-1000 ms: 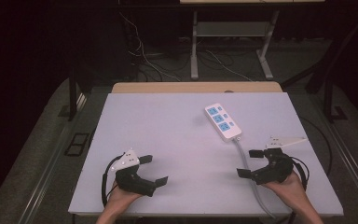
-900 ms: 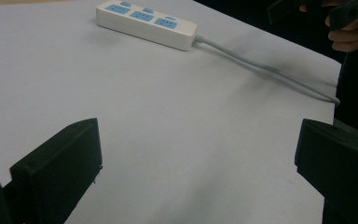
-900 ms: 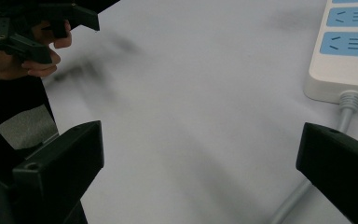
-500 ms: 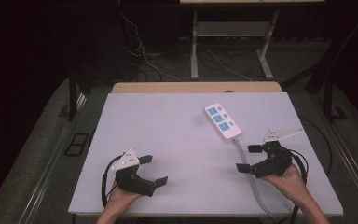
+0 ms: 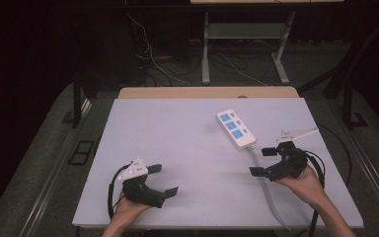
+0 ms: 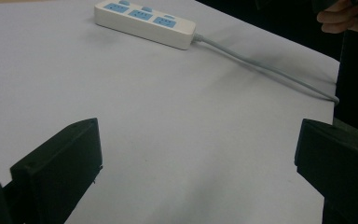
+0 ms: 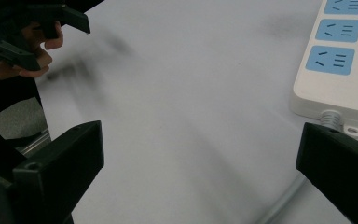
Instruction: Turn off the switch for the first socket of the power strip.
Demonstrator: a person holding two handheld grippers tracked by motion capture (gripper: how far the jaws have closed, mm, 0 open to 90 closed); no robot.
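Observation:
A white power strip (image 5: pixel 236 129) with blue sockets lies on the white table (image 5: pixel 187 143), right of centre, and its grey cable (image 5: pixel 269 190) runs toward the near edge. My right gripper (image 5: pixel 262 161) hovers just in front of the strip's cable end, jaws wide apart and empty; the right gripper view has the strip (image 7: pixel 340 60) at upper right. Near the table's front left, my left gripper (image 5: pixel 163 179) stands open with nothing between its jaws. The left gripper view looks across bare table to the strip (image 6: pixel 144 21) and its cable (image 6: pixel 270 70).
A wooden board (image 5: pixel 207 92) borders the table's far edge. Beyond it stand metal table legs (image 5: pixel 206 49) and loose floor cables (image 5: pixel 237 66). Bare tabletop spreads between the two grippers.
My right gripper has moved away from me, toward the power strip's cable end. The left gripper has stayed put.

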